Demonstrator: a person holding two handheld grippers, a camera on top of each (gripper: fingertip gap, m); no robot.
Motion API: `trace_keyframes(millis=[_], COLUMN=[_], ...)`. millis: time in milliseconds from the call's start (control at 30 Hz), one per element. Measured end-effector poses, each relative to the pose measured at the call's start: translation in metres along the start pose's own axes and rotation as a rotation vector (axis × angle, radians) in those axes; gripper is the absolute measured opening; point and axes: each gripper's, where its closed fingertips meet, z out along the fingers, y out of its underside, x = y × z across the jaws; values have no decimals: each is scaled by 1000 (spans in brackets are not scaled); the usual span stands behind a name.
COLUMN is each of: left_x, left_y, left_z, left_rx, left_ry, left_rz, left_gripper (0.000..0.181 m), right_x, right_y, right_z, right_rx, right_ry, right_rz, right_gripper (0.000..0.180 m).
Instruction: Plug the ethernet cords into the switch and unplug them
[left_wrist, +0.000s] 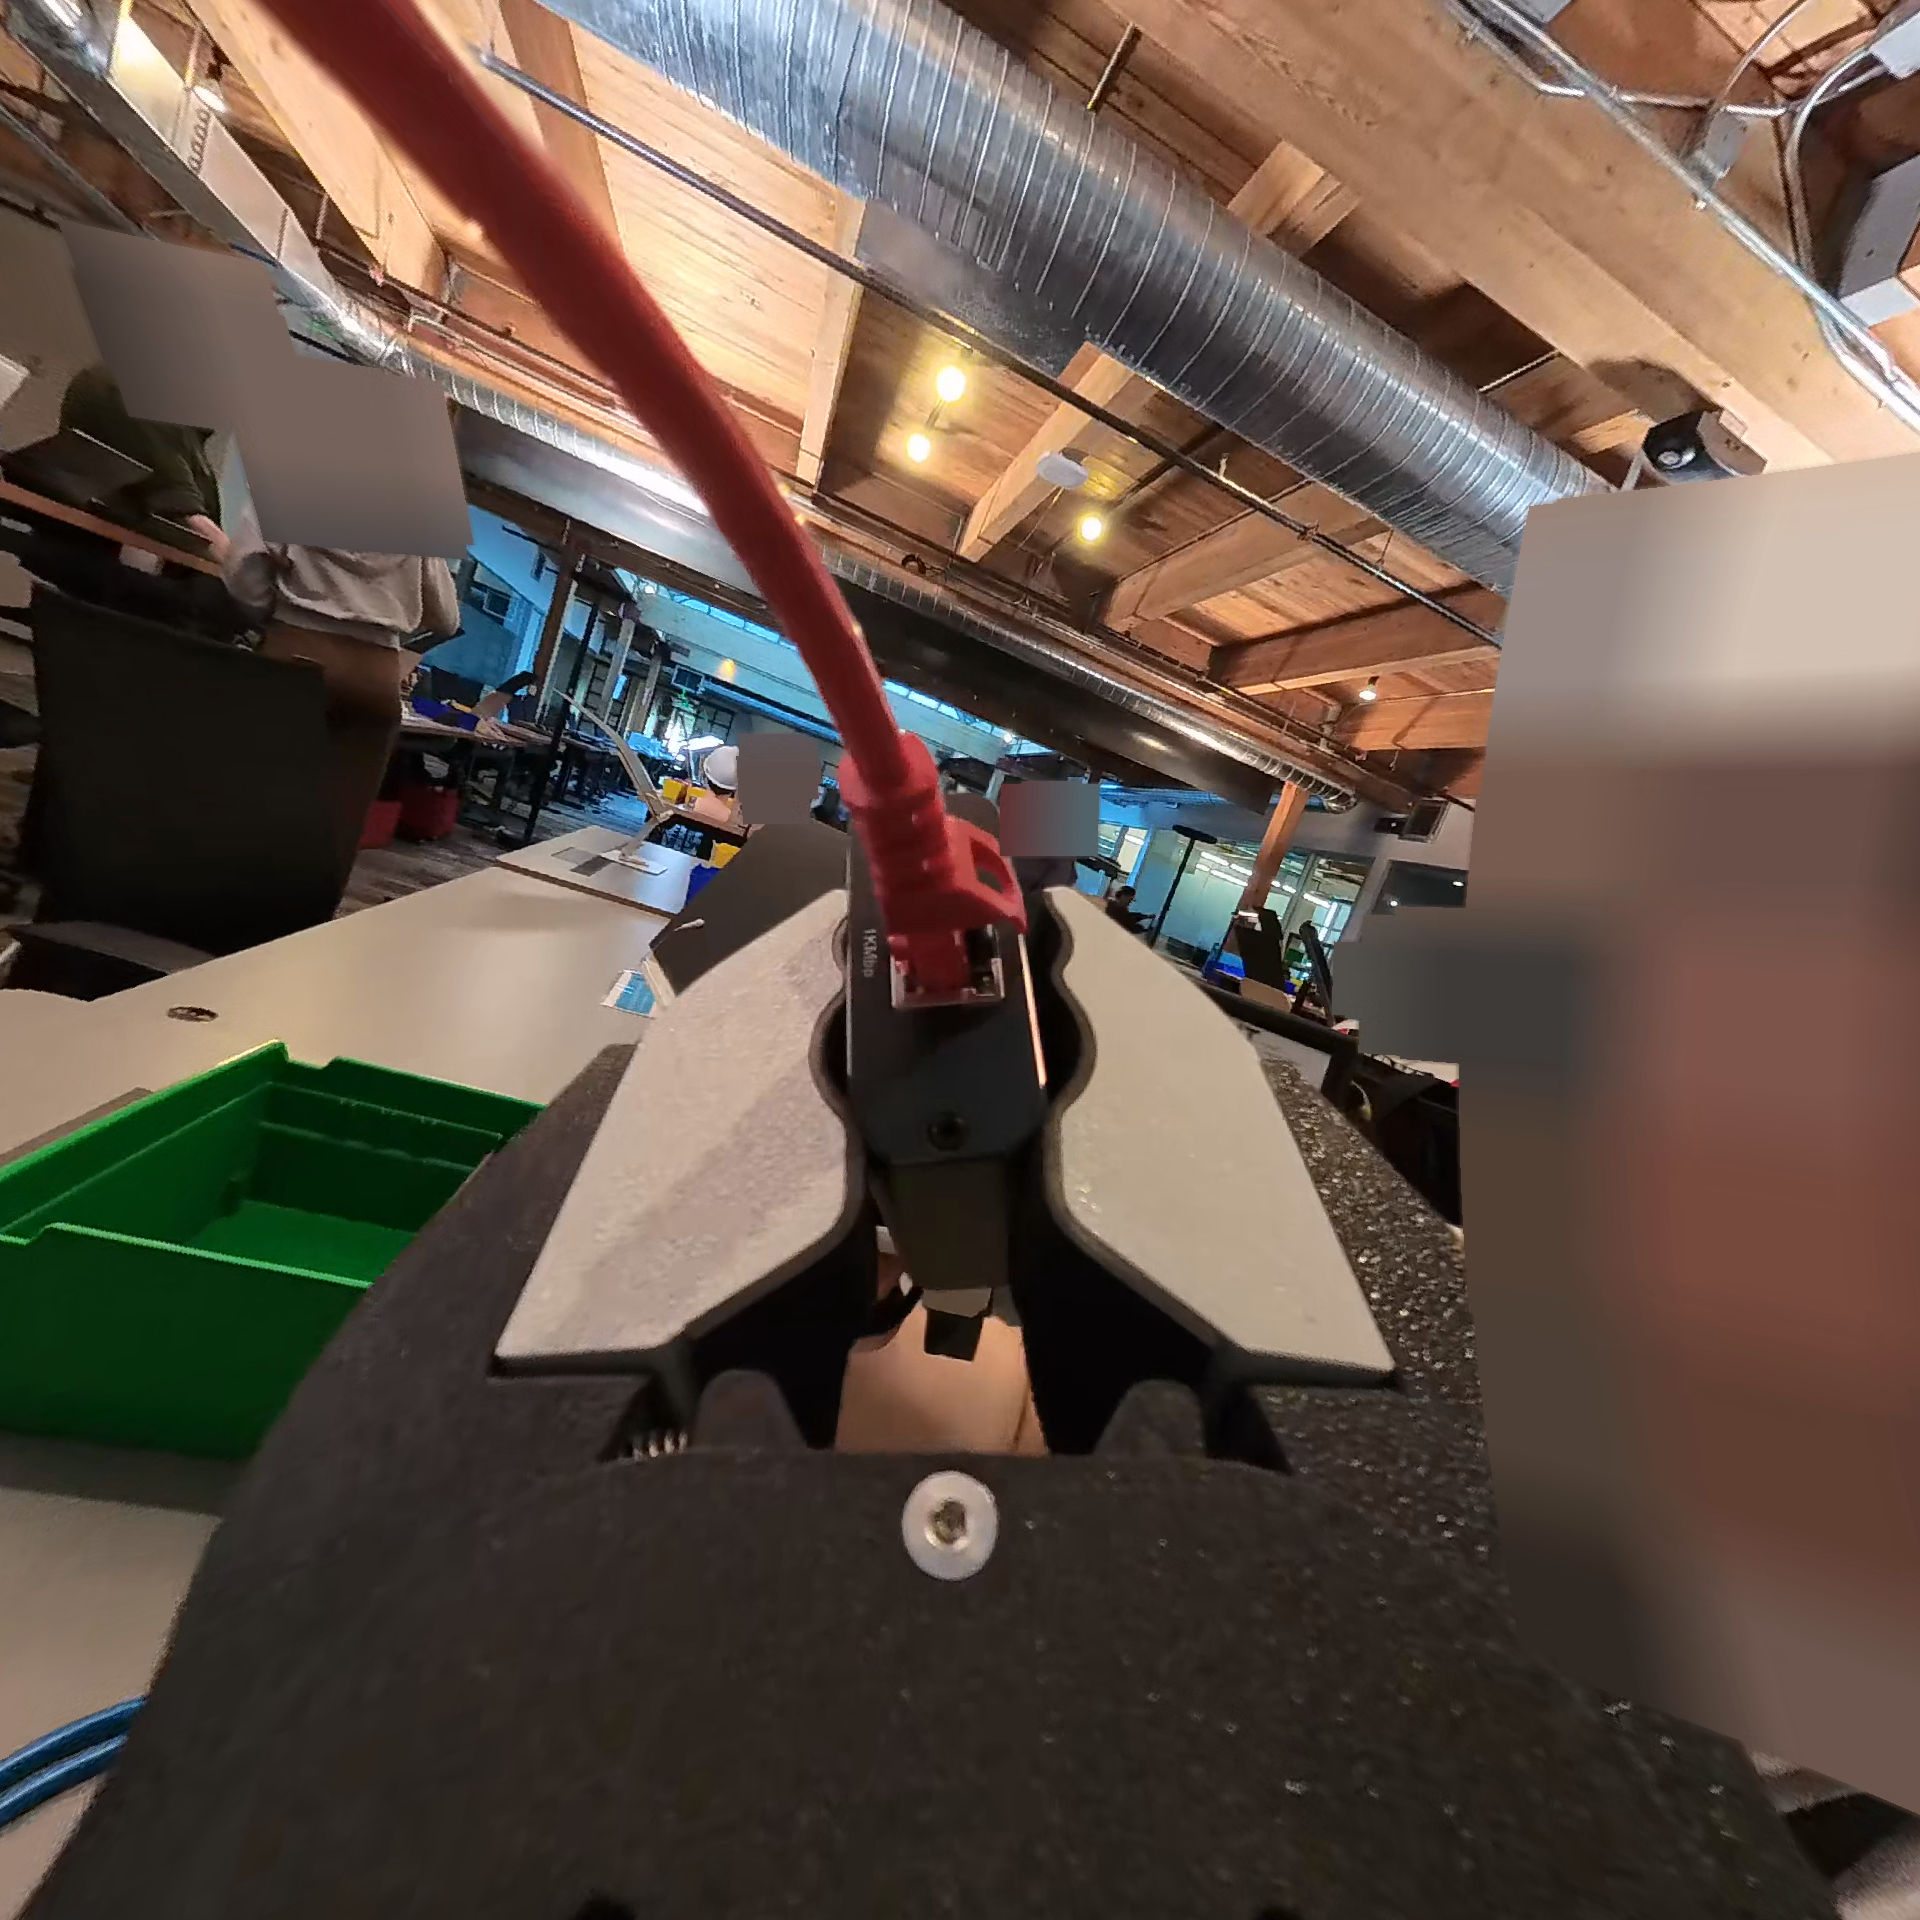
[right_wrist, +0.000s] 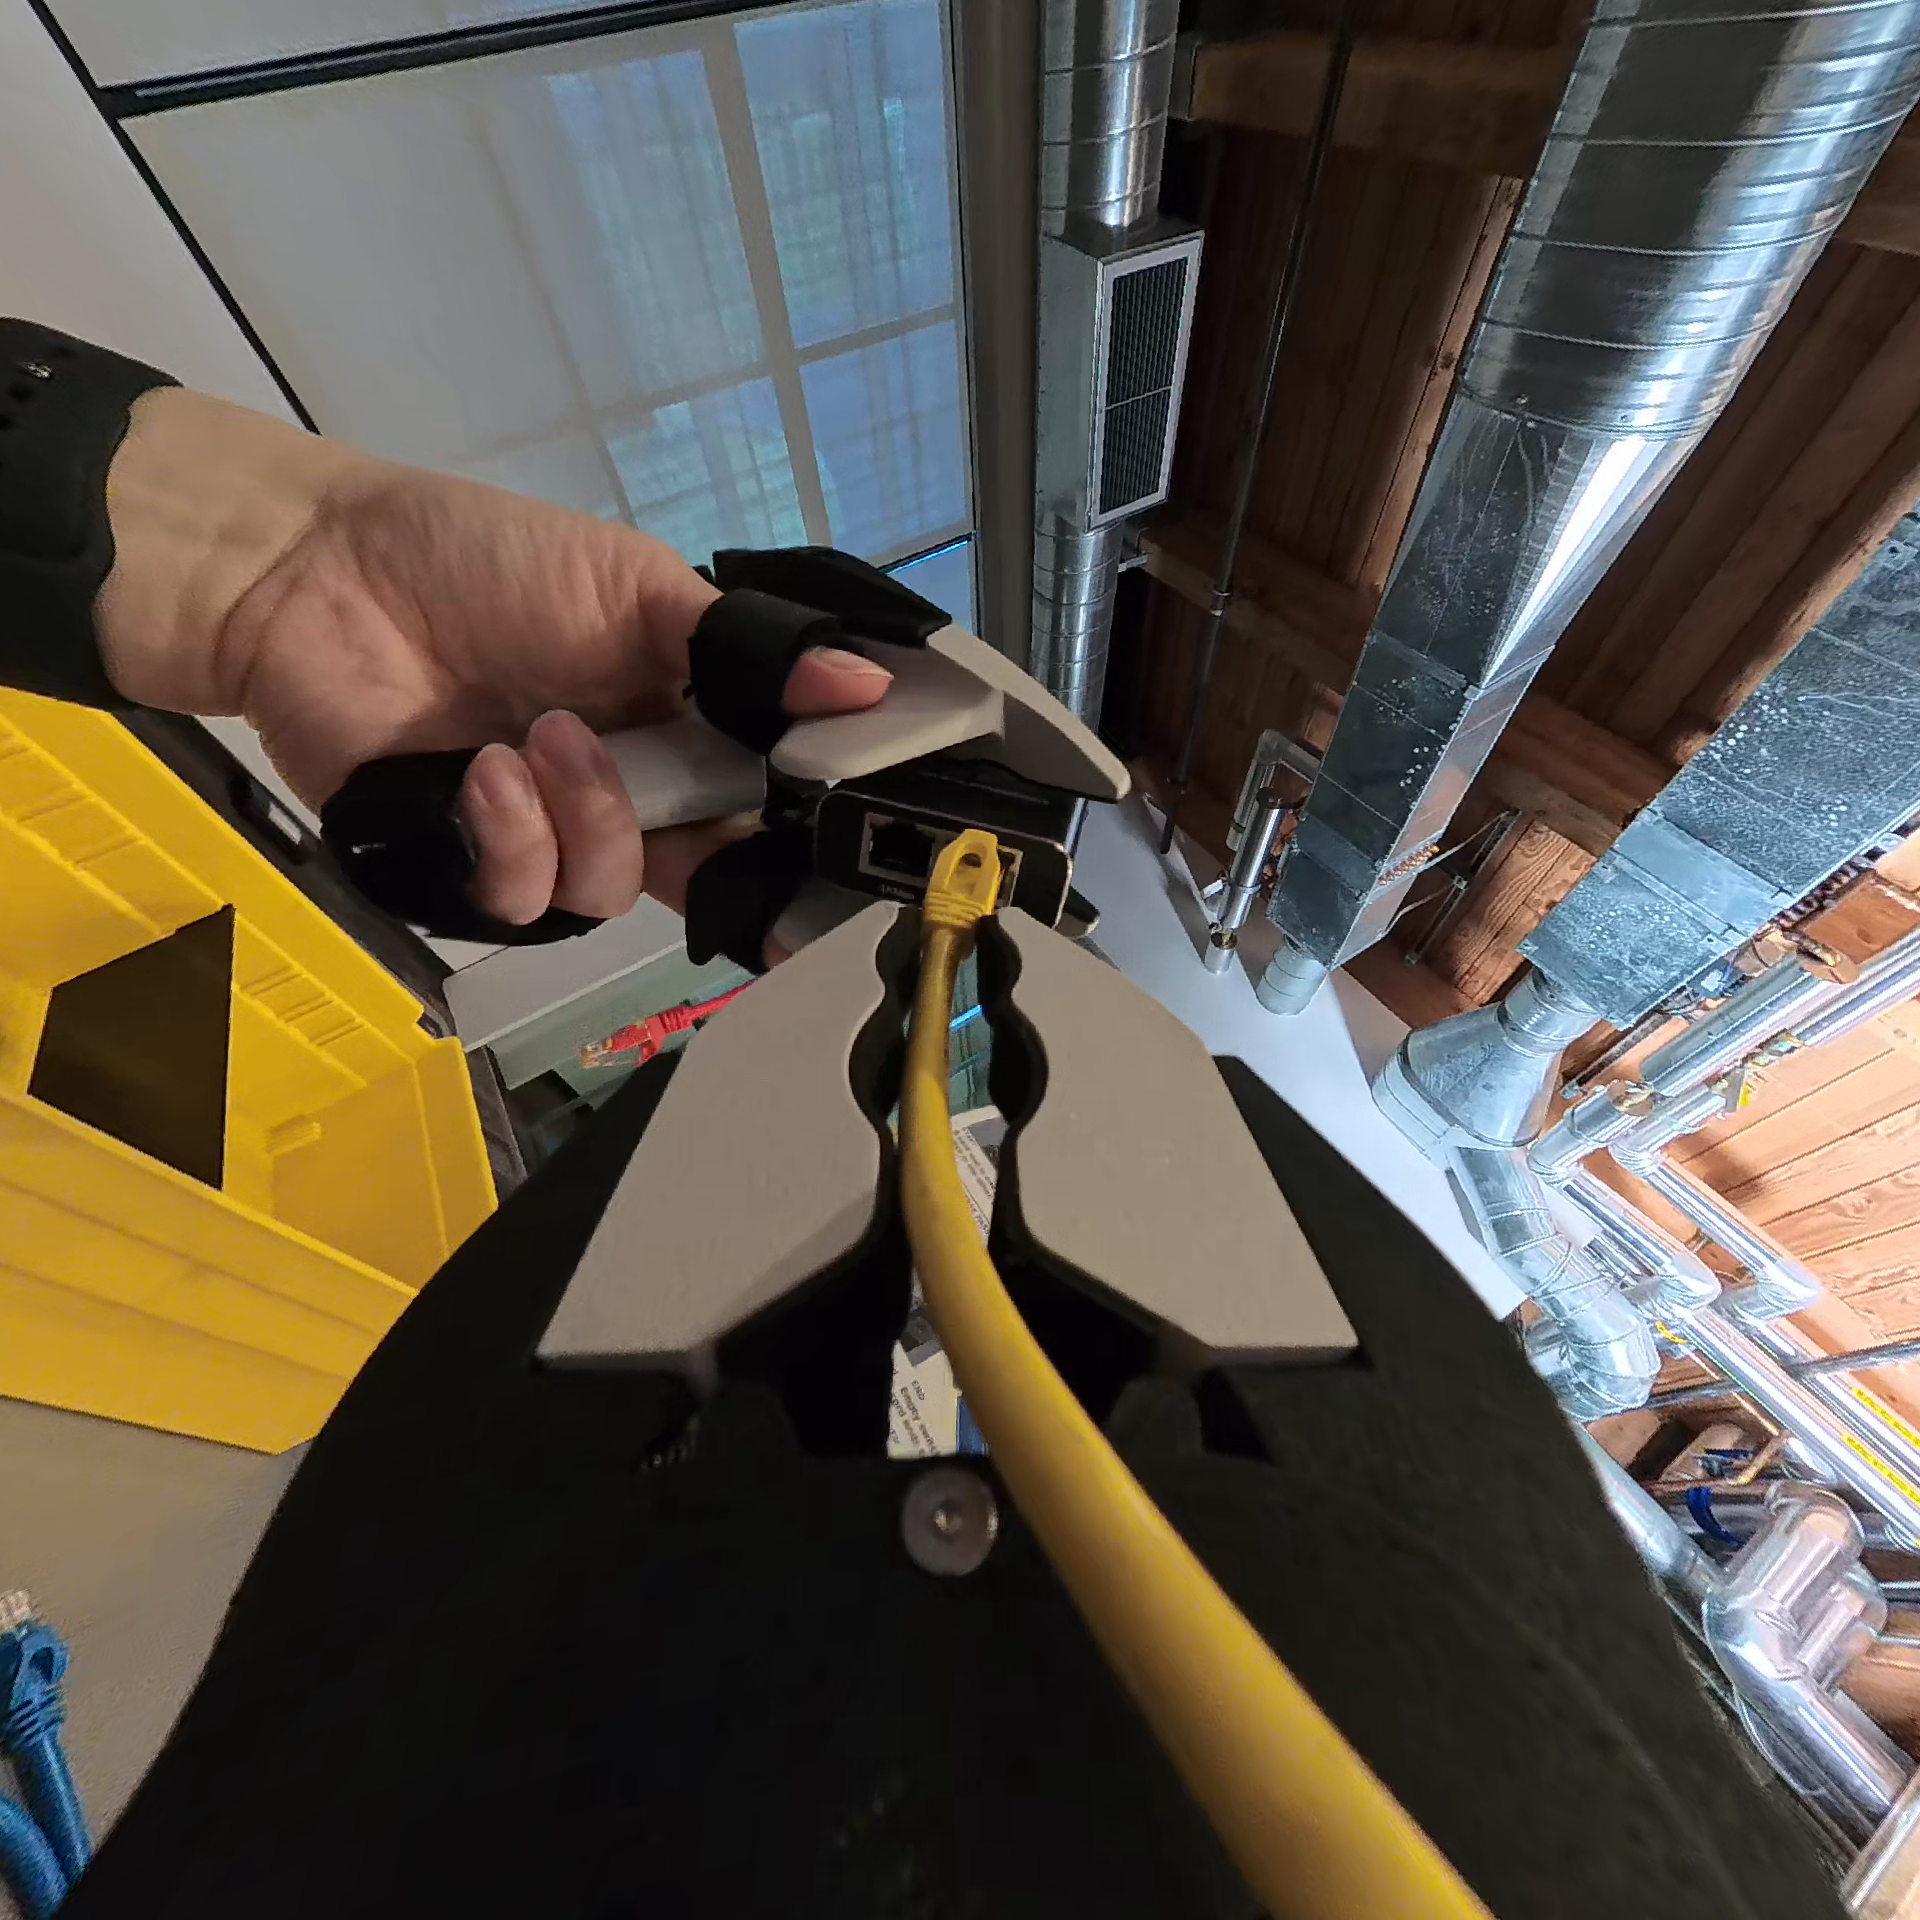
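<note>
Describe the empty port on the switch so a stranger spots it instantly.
Find the hand at left; its left gripper clamps a black switch. Two ports sit side by side on its near face: the empty port is left, the yellow plug covers the other.

- The switch (left_wrist: 940, 1049) is black, with a red cord (left_wrist: 665, 395) in its silvery port.
- From the other side, a yellow cord (right_wrist: 940, 1091) sits in the switch (right_wrist: 940, 847).
- Both grippers have pale grey fingers (left_wrist: 717, 1132) on speckled black bodies.
- Left of the switch lies a bright green tray (left_wrist: 197, 1226).
- A yellow bin (right_wrist: 208, 1091) stands below the hand (right_wrist: 416, 634).
- Blue cords (right_wrist: 36, 1725) lie below that bin.
</note>
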Motion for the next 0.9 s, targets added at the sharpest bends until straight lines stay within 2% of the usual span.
trace_keyframes(millis=[400,467,567,633,700,767,800,900], left_x=[-14,-26,-43,-52,-63,-72,-77,-92], left_y=[-6,-15,-23,-31,-38,-38,-36,-32], left_z=[-8,-15,-27,-39,-53,-58,-59,-62], left_rx=[22,101,182,245,305,301,304,359], left_ry=[-62,-118,-182,-228,-298,-327,-336,-375], left_rz=[-40,-70,-110,-115,-96,-97,-114,-170], left_gripper=[29,29,29,29,29,28,28,29], right_x=[-4,-10,-16,-19,-44,-85,-102,-139], right_y=[9,20,34,53,68,65,64,76], right_z=[8,13,18,20,17,7,-3,-38], right_rx=[-54,-108,-150,-217,-291,-365,-419,-604], right_ry=[-24,-61,-60,17,22,-111,-164,-247], right_rz=[17,74,277,571,961,1143,1099,745], right_gripper=[12,22,24,22,22,21,15,17])
